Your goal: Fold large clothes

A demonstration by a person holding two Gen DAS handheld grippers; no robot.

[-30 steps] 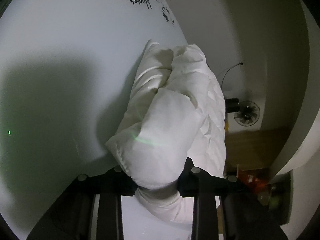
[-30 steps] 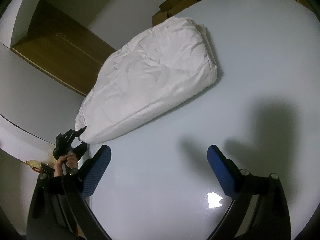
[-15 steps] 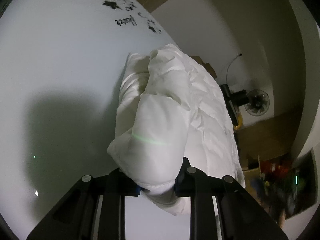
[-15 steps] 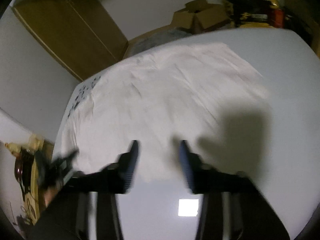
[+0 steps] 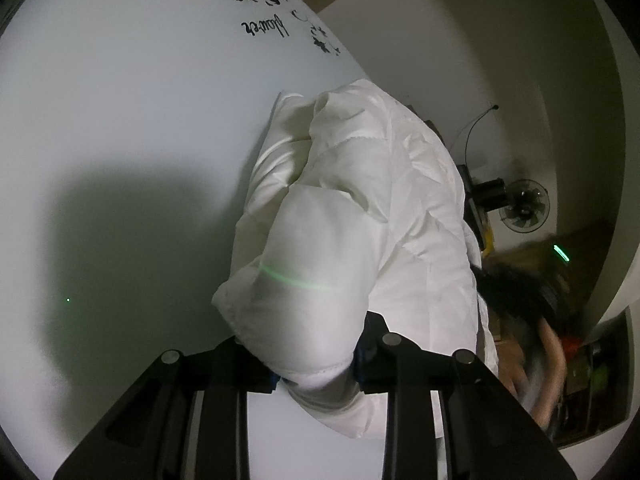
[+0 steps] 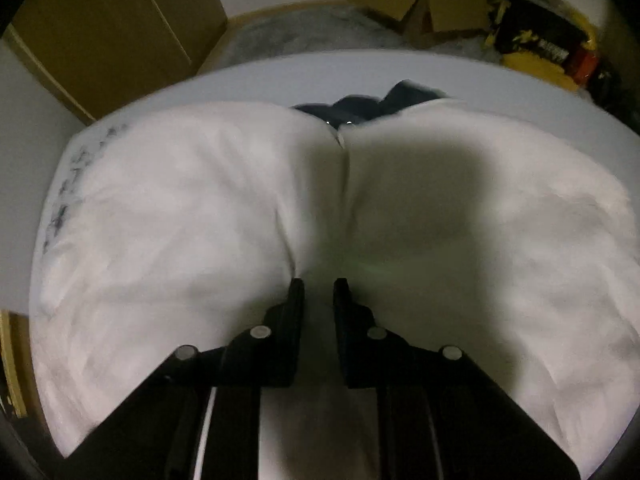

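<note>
A white puffy jacket [image 5: 360,220] lies bunched on a white table [image 5: 120,100] printed with black flowers. My left gripper [image 5: 314,354] grips a padded fold at the jacket's near end; its jaws are opening slightly, and the fabric between them hides the pads. In the right wrist view the jacket [image 6: 180,220] spreads wide, with its front seam running toward me and a dark collar lining [image 6: 360,108] at the far side. My right gripper [image 6: 319,286] sits at the near edge on that seam. Its jaws are closing, nearly together, and the fabric puckers between them.
The table's far edge [image 6: 280,76] curves behind the jacket. Beyond it are cardboard boxes [image 6: 420,0], a wooden cabinet [image 6: 112,28] and yellow-black clutter [image 6: 540,48]. A floor fan [image 5: 524,206] and a person's blurred arm [image 5: 532,340] show at the right in the left wrist view.
My right gripper swung from bare table, jaws wide, over to the jacket and narrowed on its near edge. My left gripper kept its hold and rolled a little.
</note>
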